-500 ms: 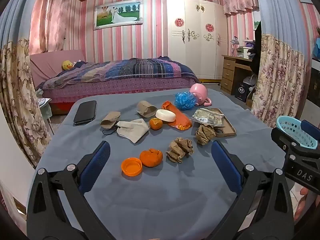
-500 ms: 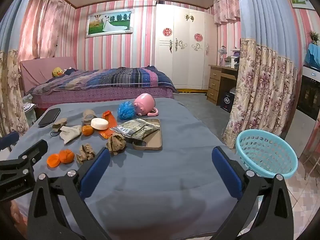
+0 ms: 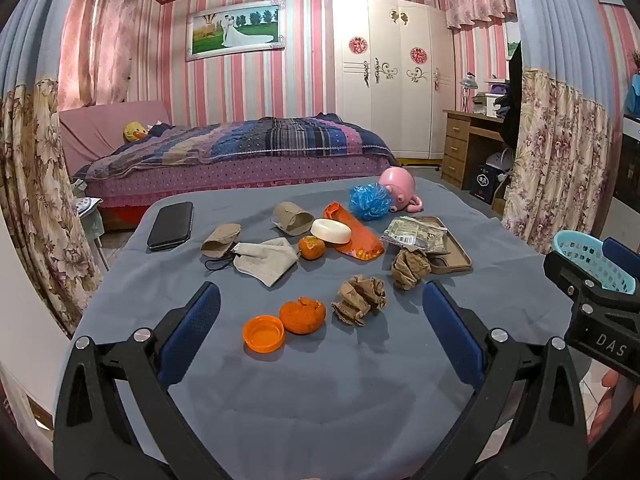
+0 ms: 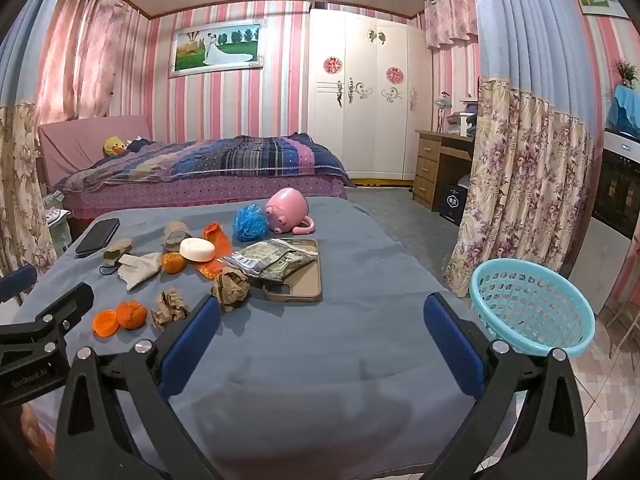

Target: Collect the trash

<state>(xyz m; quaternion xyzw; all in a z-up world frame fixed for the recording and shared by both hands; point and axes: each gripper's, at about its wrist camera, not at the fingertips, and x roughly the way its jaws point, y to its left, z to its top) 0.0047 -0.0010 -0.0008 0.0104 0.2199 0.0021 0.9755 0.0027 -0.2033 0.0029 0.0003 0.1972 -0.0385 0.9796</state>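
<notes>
Left wrist view: we hold the left gripper [image 3: 320,312] spread wide above the orange peel [image 3: 302,315] and crumpled paper [image 3: 360,299] on the table [image 3: 280,392]. Our right gripper [image 4: 322,314] gapes empty too, the basket [image 4: 532,308] just beside the table's right edge.

Left hand-held gripper [image 3: 320,320] agape above orange peel [image 3: 302,315], cap [image 3: 264,333].
</notes>
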